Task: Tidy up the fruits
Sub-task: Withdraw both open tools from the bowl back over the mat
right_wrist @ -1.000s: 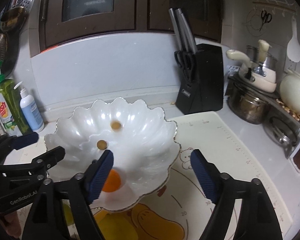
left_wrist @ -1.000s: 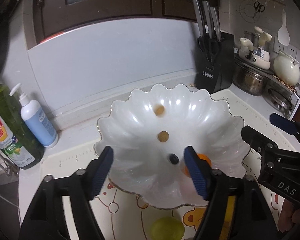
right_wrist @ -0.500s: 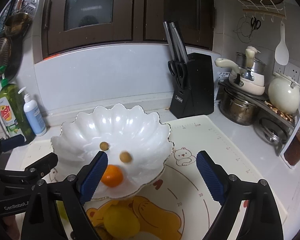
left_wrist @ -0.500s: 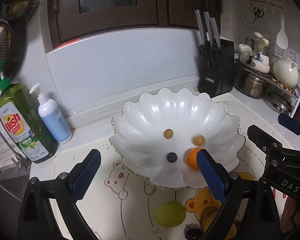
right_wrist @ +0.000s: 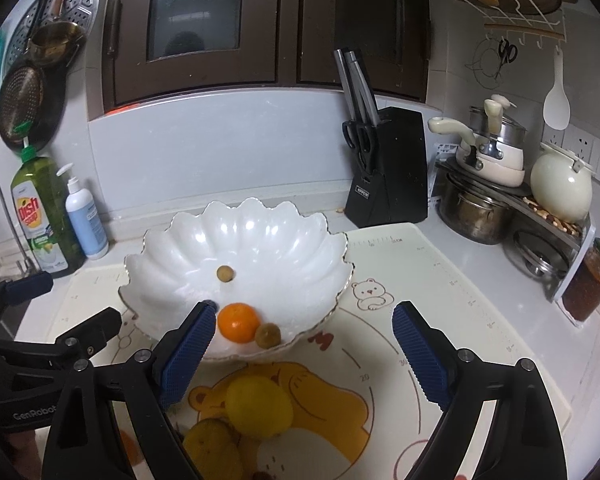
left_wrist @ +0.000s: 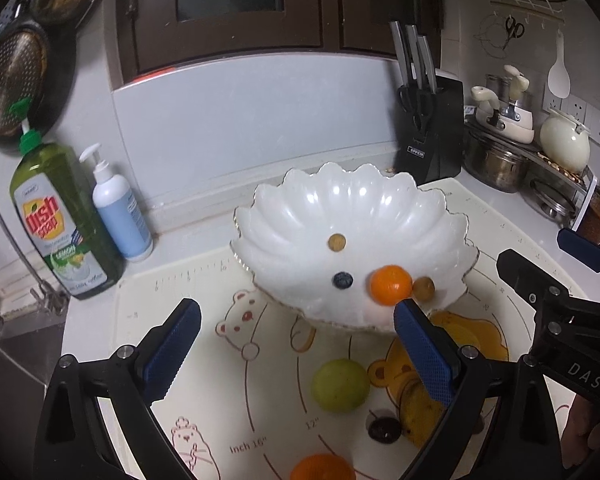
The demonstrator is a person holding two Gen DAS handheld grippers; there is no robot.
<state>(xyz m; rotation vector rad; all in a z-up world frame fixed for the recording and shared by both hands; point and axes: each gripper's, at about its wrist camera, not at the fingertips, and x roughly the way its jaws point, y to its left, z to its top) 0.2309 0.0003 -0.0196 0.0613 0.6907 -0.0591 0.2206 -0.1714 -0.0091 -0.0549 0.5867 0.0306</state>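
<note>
A white scalloped bowl (left_wrist: 380,208) (right_wrist: 260,240) stands on a bear-print mat. In it lie an orange (left_wrist: 391,285) (right_wrist: 238,322), a blueberry (left_wrist: 343,280) and two small brown fruits (left_wrist: 337,242) (left_wrist: 424,288). On the mat in front of it lie a green fruit (left_wrist: 341,385), a yellow fruit (right_wrist: 259,406), a brownish fruit (right_wrist: 212,446), a dark cherry-like fruit (left_wrist: 384,429) and another orange (left_wrist: 322,468). My left gripper (left_wrist: 296,352) is open and empty, pulled back over the mat. My right gripper (right_wrist: 304,356) is open and empty, just right of the bowl's front.
A dish soap bottle (left_wrist: 56,216) and a pump bottle (left_wrist: 118,208) stand at the left by the sink. A black knife block (right_wrist: 388,168) stands behind the bowl. Pots (right_wrist: 476,208), a cream kettle (right_wrist: 562,188) and a jar (right_wrist: 590,284) fill the right.
Both grippers have drawn back and up from the bowl, so more of the mat and loose fruits show. One small brown fruit has rolled forward beside the orange.
</note>
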